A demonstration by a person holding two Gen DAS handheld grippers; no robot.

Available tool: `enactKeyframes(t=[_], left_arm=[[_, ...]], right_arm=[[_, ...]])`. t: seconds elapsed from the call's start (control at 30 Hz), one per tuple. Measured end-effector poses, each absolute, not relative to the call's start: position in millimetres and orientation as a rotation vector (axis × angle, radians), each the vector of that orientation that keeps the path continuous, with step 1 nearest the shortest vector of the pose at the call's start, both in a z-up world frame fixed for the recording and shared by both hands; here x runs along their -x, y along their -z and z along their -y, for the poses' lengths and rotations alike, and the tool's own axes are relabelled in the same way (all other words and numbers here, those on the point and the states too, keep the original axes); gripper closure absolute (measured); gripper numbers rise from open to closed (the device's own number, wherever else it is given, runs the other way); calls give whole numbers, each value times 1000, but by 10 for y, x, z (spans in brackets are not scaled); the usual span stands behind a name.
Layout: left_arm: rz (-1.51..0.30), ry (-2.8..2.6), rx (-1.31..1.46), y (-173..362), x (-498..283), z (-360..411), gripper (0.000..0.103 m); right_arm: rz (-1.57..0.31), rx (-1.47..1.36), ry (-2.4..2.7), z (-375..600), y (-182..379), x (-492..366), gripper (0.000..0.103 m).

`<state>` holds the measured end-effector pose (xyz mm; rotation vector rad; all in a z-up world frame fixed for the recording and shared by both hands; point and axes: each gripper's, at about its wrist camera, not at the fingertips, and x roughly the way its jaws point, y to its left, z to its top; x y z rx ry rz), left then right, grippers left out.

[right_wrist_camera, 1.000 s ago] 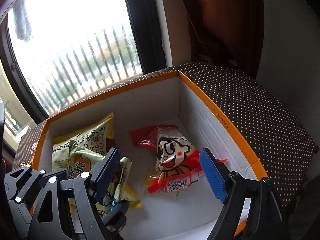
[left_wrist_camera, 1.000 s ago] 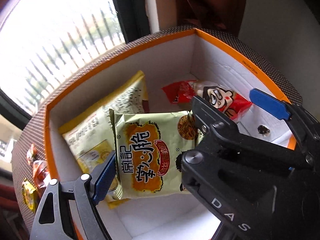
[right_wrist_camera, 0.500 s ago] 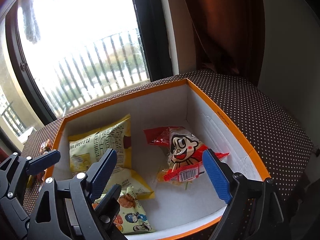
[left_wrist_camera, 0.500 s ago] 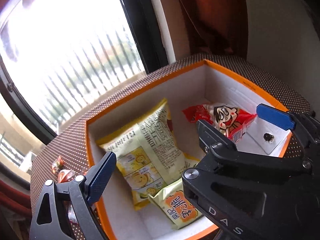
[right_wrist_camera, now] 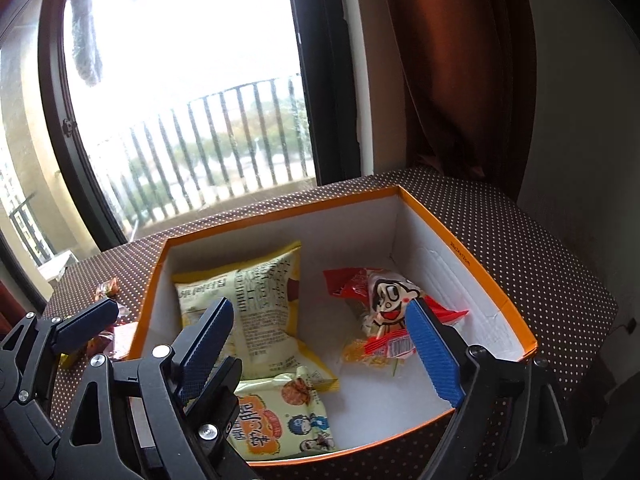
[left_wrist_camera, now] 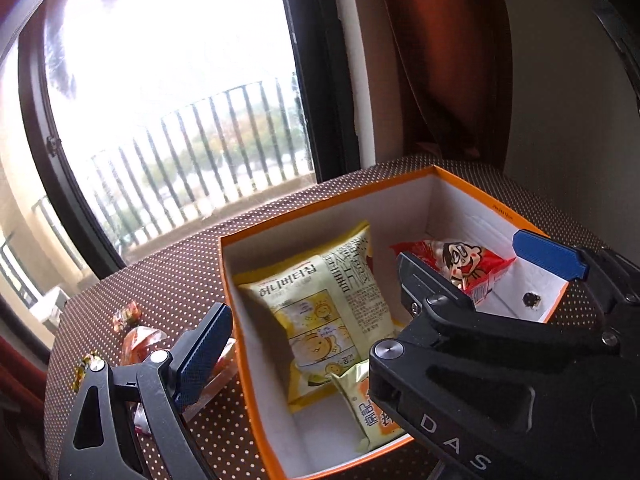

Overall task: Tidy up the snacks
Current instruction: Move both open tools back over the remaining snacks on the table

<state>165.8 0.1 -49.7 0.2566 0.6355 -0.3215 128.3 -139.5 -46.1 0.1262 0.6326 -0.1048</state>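
Snack box part-filled; wrapped sweets left outside on the bench.

Lower left of frame: loose wrapped sweets [left_wrist_camera: 138, 336] on the dotted bench [left_wrist_camera: 168, 280], just beside the orange-rimmed box [right_wrist_camera: 460, 240], not yet stowed. Left gripper [left_wrist_camera: 390, 300], jaws released, empty, straddling the box's left wall. Centre, inside box: yellow chip bag [right_wrist_camera: 256, 304], small noodle packet [right_wrist_camera: 280, 416] at the near wall. Right gripper [right_wrist_camera: 320, 344], jaws released, empty, above the box. Right: red cartoon-face packet [right_wrist_camera: 384, 300]. Obstruction, judged: the box wall between the left gripper and the sweets.
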Motion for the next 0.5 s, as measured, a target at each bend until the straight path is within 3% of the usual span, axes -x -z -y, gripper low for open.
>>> enactKeyframes(t=[0.5], left_arm=[[-485, 255, -105, 449, -1383, -726, 10]], right_arm=[[-525, -70, 39, 695, 359, -1086, 13]])
